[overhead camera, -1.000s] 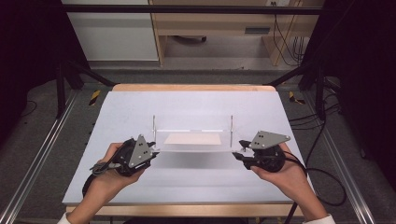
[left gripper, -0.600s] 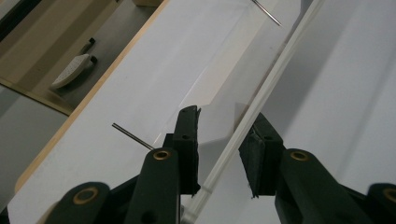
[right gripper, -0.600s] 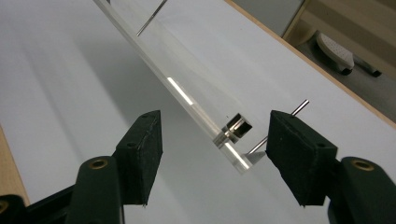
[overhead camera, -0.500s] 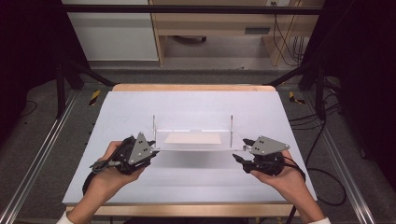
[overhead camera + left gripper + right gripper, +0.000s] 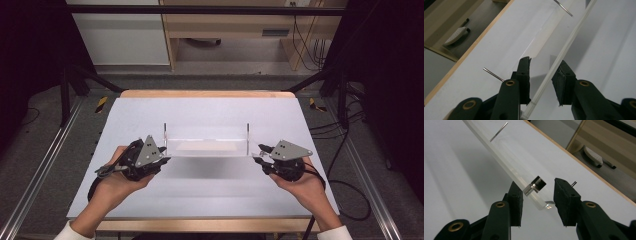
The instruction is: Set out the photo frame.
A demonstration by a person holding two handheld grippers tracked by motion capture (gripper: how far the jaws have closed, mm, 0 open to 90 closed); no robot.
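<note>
The white desk (image 5: 200,200) carries a clear plate (image 5: 205,146) at its middle, lying crosswise between the person's two hands, in the same spot as a second ago. The left hand-held gripper (image 5: 164,159) straddles the plate's left end with its jaws partly apart. The plate's edge runs between them, close to one pad, but whether the pads press on it cannot be told. The right hand-held gripper (image 5: 257,157) has just been closing its jaws around the plate's right corner. A gap remains beside one pad, so that end is bracketed rather than clamped. Two thin upright pins (image 5: 165,131) rise from the plate, and a small metal stud (image 5: 535,185) sits at the corner between the right jaws. The right grip appears nearly made, and a two-handed lift probably comes next.
</note>
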